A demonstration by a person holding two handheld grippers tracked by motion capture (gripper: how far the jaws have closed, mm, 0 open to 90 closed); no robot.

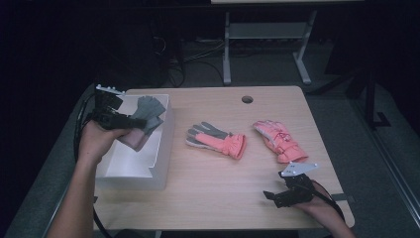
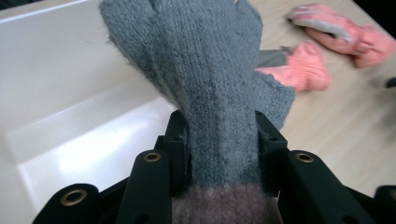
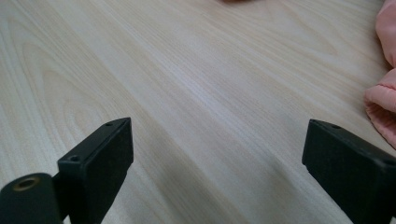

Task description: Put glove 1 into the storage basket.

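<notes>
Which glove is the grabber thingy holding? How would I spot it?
Find the white box at the table's left edge. Above it, the left gripper is clamped on a grey knitted glove. It is the woolly grey one, held up, while the pink gloves lie flat on the wood.

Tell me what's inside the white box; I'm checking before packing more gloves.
The white box shows a bare white floor and walls. The grey knit glove, clamped in the left gripper, hangs over it and hides part of the floor beneath.
</notes>
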